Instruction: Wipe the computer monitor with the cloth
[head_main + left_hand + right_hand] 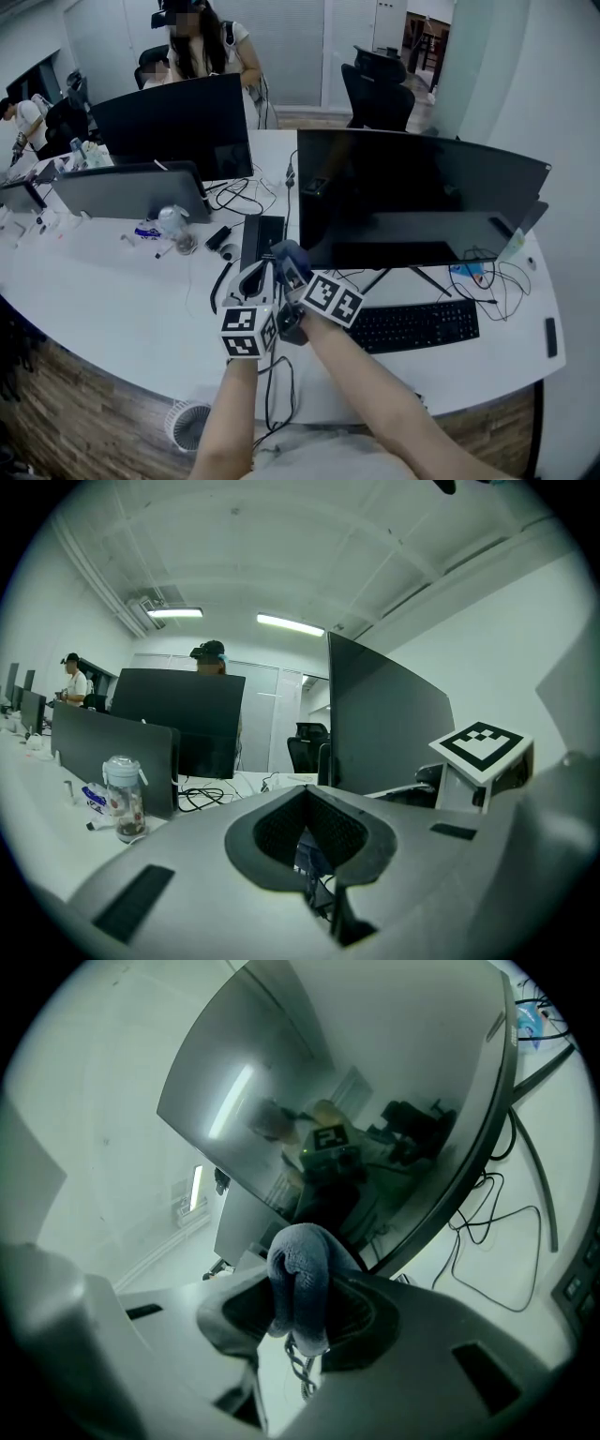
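Observation:
A large black monitor (412, 197) stands on the white desk (103, 300), its screen dark. My right gripper (284, 264) sits just left of the screen's lower left corner, shut on a folded blue-grey cloth (289, 253). In the right gripper view the cloth (300, 1274) bulges up between the jaws of the right gripper (302, 1290), and the monitor (375, 1082) fills the space above, a short gap away. My left gripper (253, 272) is close beside the right one, to its left. In the left gripper view the left gripper (303, 794) has its jaws together and holds nothing, with the monitor (384, 724) to its right.
A black keyboard (412, 325) lies under the monitor, with cables (487, 277) to its right. Two more monitors (178, 127) stand at the left, beside a small bottle (172, 222). A person (202, 47) stands behind them. An office chair (380, 89) is at the back.

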`<state>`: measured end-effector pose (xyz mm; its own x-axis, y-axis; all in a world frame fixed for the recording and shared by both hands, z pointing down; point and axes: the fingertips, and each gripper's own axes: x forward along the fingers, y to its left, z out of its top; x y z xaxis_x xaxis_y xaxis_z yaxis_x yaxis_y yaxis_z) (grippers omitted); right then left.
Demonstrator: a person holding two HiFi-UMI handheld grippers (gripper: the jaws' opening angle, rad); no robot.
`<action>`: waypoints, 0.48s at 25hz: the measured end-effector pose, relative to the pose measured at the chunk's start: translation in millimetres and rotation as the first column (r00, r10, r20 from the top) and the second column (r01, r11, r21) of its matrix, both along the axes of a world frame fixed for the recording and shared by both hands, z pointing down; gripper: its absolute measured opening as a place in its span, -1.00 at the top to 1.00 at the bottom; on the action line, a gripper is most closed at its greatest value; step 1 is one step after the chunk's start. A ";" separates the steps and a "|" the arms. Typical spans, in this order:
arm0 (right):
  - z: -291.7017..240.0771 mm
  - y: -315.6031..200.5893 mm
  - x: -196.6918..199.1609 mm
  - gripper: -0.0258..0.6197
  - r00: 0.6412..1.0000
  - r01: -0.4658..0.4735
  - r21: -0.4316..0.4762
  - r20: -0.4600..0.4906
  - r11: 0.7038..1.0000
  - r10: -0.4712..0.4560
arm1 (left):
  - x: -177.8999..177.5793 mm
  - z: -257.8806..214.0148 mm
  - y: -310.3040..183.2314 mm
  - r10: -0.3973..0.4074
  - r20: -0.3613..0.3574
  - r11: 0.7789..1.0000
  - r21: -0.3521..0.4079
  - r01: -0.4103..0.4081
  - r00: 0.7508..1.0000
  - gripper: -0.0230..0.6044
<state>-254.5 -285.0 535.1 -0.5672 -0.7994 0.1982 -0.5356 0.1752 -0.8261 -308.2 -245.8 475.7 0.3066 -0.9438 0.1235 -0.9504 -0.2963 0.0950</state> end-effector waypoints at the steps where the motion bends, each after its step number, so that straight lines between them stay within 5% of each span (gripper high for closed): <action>1: -1.8 -0.1 0.0 0.53 1.000 0.001 0.004 0.001 1.000 -0.001 | 1.1 -1.6 -0.1 0.001 0.003 1.000 0.003 -0.001 1.000 0.90; 12: -24.9 -3.0 -0.5 0.53 1.000 0.010 0.047 0.012 0.999 -0.010 | 8.3 -22.7 -2.8 0.008 0.002 0.999 0.038 -0.008 1.000 0.90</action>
